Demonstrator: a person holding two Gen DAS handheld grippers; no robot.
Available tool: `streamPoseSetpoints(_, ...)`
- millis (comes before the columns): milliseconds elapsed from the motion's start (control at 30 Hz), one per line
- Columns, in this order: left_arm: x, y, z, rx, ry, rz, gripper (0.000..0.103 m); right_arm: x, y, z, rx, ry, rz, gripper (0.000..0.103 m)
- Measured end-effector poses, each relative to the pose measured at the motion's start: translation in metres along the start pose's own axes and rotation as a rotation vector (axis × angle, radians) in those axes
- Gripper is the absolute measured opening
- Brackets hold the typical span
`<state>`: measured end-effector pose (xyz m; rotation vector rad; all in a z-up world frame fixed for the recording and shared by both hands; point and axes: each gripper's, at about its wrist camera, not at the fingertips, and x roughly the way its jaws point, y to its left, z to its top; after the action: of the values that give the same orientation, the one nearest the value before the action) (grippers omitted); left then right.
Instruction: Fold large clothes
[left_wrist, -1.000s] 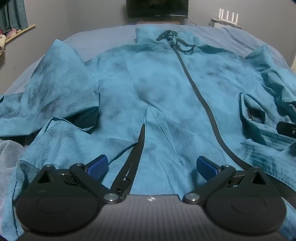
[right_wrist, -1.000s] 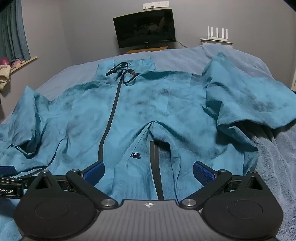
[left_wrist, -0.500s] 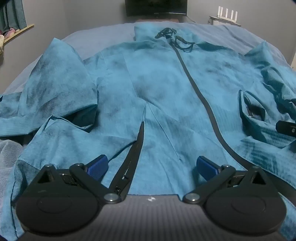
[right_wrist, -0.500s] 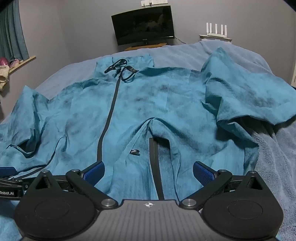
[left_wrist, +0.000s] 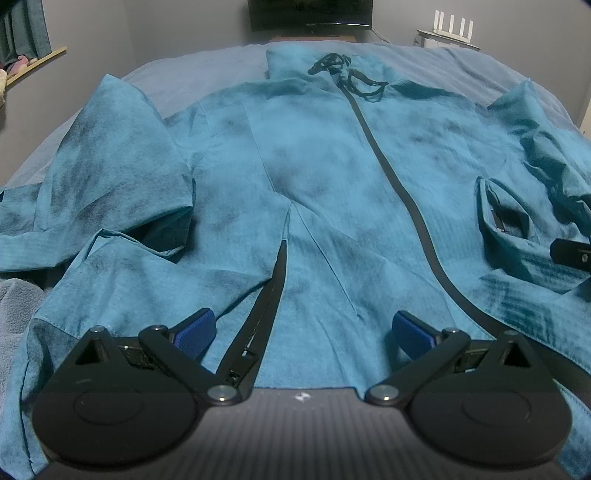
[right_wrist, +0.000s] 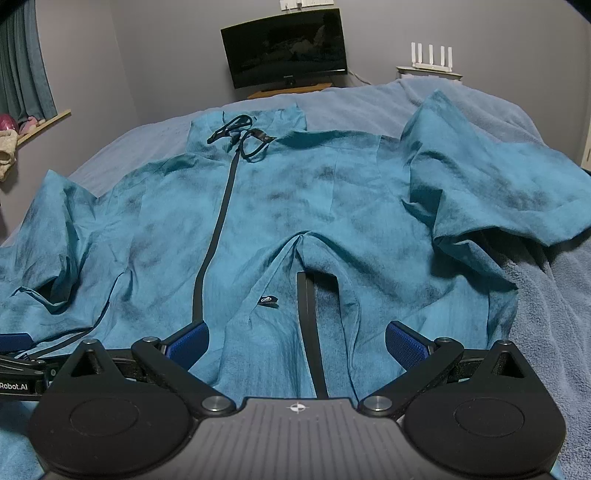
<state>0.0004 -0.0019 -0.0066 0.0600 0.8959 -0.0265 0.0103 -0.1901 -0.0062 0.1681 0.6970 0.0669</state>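
A large teal jacket (left_wrist: 332, 177) with a black front zipper (left_wrist: 384, 158) lies front-up on the bed, collar at the far end. It also shows in the right wrist view (right_wrist: 295, 206). My left gripper (left_wrist: 303, 328) is open and empty just above the jacket's near hem, over a black-edged pocket slit (left_wrist: 273, 291). My right gripper (right_wrist: 297, 341) is open and empty above the hem on the jacket's right side, over another black pocket slit (right_wrist: 308, 314). Both sleeves lie crumpled outward.
The bed has a grey-blue blanket (right_wrist: 554, 314). A dark monitor (right_wrist: 284, 46) and a white router (right_wrist: 430, 59) stand by the far wall. A curtain and a window ledge (right_wrist: 40, 122) are at the left. The left gripper's fingertip (right_wrist: 14, 341) shows at the right view's left edge.
Both grippers have edged slightly forward and lower over the jacket hem. The jacket has not moved.
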Motion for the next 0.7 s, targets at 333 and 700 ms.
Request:
streamPoseSetpoints(333,0.0001,0.0001,0.0004,0.001,0.003,0.000,0.103,0.0008,0.0002,-0.0015,0.004,0.003,-0.001,0.103)
streamPoseSetpoints(700,0.0005,0.0000,0.0003,0.001,0.005,0.000,0.103,0.0027,-0.0002,-0.0022,0.009,0.013,-0.001,0.103)
